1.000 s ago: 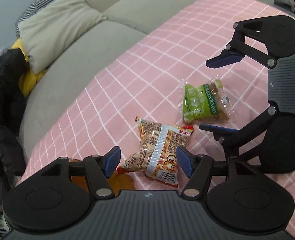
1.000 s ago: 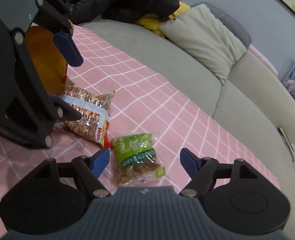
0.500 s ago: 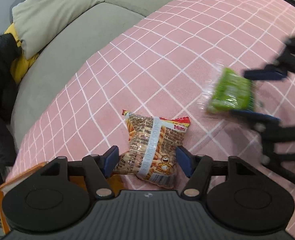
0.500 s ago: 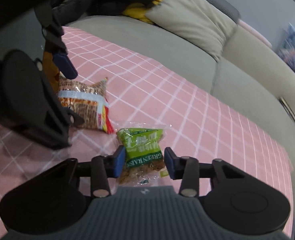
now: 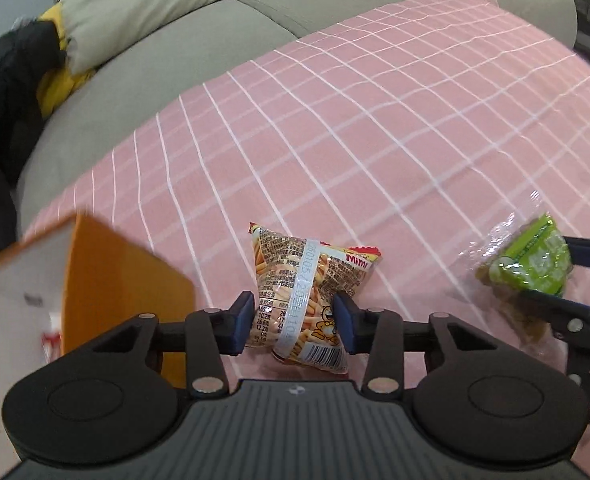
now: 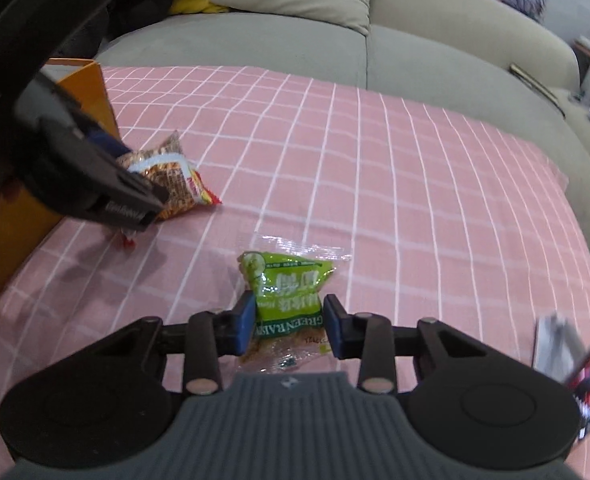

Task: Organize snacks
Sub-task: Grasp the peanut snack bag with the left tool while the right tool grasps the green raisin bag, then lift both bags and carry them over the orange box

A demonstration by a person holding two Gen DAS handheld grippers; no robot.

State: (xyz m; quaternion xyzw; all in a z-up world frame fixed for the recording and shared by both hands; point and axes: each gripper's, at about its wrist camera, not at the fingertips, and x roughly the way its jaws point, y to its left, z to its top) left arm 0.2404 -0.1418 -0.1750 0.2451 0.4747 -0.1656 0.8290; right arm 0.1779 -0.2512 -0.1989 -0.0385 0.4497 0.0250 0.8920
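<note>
Since 1.0 s ago both grippers went from open to clamped: L gripper (image 5: 293, 322) jaws pinch the stick-snack bag (image 5: 309, 292), R gripper (image 6: 287, 326) jaws pinch the green raisin pack (image 6: 289, 294). Both packs now sit just above the pink check cloth (image 5: 375, 120), orange box (image 5: 107, 280) beside L. Judgement: 2 grasps secured; transfer to box likely next.

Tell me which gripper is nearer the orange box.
Left. The left gripper, shut on the Mimi snack bag, sits right beside the orange box; the right gripper, holding the green raisin packet, is farther away.
</note>
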